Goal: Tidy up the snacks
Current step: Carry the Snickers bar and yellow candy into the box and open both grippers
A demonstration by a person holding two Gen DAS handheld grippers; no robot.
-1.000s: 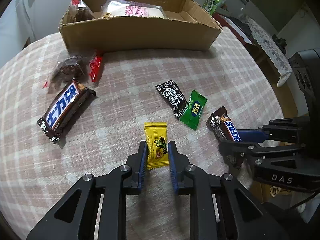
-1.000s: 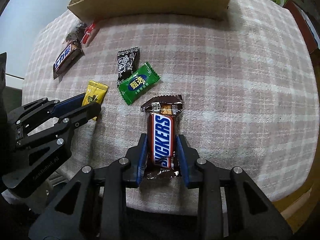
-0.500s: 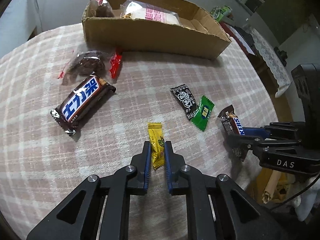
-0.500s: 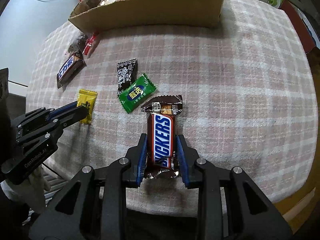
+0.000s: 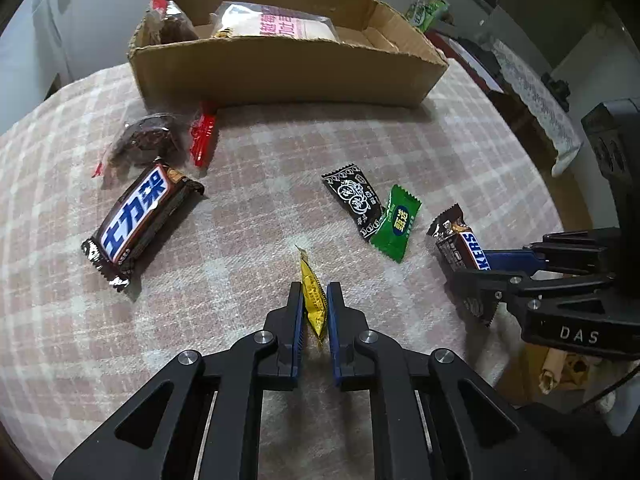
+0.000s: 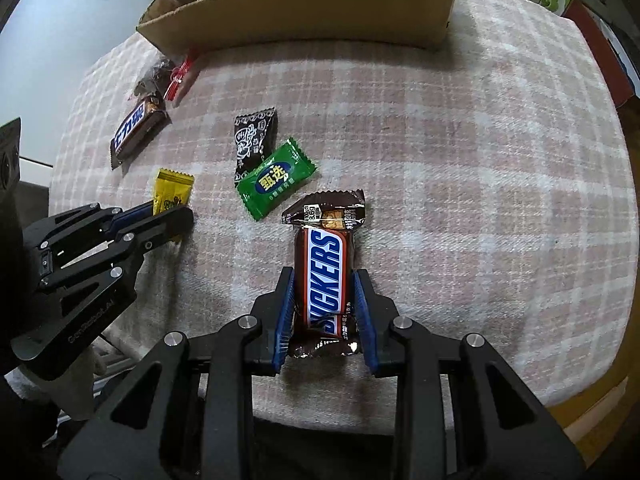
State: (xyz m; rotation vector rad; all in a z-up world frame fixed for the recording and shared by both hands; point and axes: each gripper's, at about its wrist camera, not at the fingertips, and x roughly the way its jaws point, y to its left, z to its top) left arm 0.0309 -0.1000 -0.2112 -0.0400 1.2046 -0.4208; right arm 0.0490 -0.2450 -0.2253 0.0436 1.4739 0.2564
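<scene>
You are pinching the yellow candy (image 5: pixel 313 300) between the left gripper (image 5: pixel 313 312) fingers and the Snickers bar (image 6: pixel 325 280) in the right gripper (image 6: pixel 325 316); the cardboard box (image 5: pixel 280 68) ahead is holding seemingly two packets, four snacks are lying on the tabletop (image 5: pixel 260 208).

**Snacks spread on the plaid-covered surface**

A pink-and-white plaid cloth covers the surface (image 5: pixel 460 152). Ahead of the left tongs (image 5: pixel 314 304), at the far edge, stands a cardboard box (image 5: pixel 280 68). Just before it, to the left, lie a clear-wrapped chocolate cake (image 5: pixel 148 140) and, touching it, a brown Chinese-label Snickers bar (image 5: pixel 140 220). Between the left and right tongs (image 6: pixel 324 304), slightly ahead, a black candy packet (image 6: pixel 256 140) and a green candy packet (image 6: pixel 276 178) overlap.
</scene>
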